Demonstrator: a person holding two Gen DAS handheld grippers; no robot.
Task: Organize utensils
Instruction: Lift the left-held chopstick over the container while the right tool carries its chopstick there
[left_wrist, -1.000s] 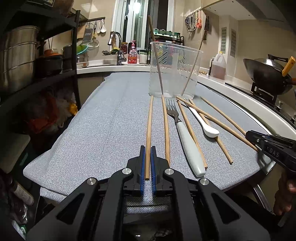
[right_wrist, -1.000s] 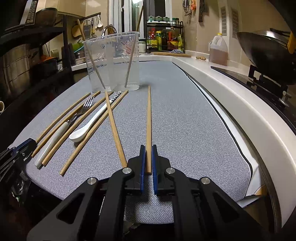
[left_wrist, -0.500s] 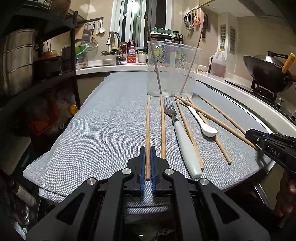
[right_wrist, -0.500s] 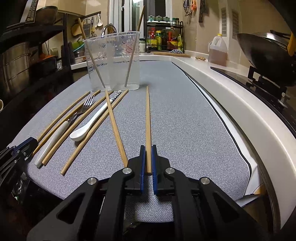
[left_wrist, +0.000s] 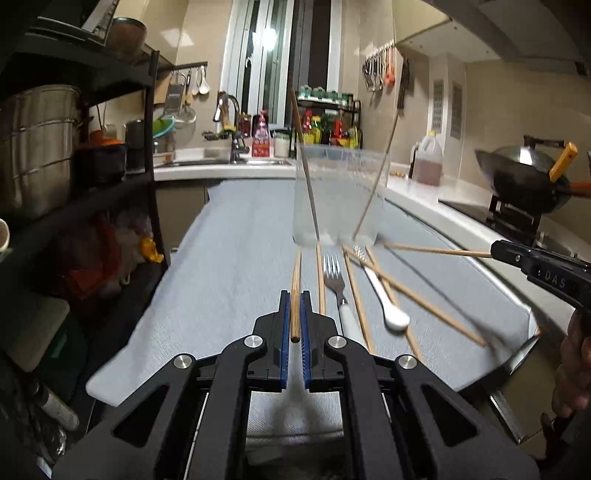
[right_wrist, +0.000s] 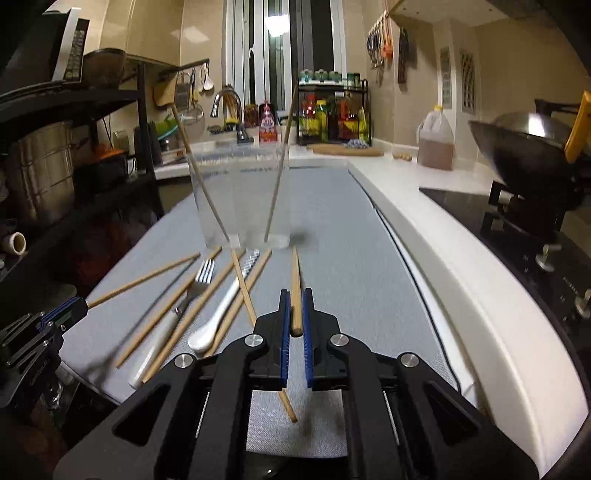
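Each gripper holds one wooden chopstick lifted off the grey mat. My left gripper (left_wrist: 294, 299) is shut on a chopstick (left_wrist: 296, 280) that points toward the clear plastic cup (left_wrist: 340, 192). My right gripper (right_wrist: 294, 299) is shut on another chopstick (right_wrist: 295, 277), also aimed at the cup (right_wrist: 240, 195). Two chopsticks lean inside the cup. On the mat lie a white-handled fork (left_wrist: 334, 280), a white spoon (left_wrist: 388, 306) and several loose chopsticks (left_wrist: 424, 302). The right gripper (left_wrist: 496, 253) shows at the right edge of the left wrist view, its chopstick (left_wrist: 436, 251) raised.
A grey mat (left_wrist: 240, 258) covers the counter. A black shelf with steel pots (left_wrist: 37, 147) stands to the left. A wok (right_wrist: 524, 147) on a stove and an oil jug (right_wrist: 436, 144) sit to the right. The sink (left_wrist: 229, 158) is behind the cup.
Both grippers have risen, each lifting its chopstick off the mat. The cup and the loose utensils now sit lower and farther in both views.
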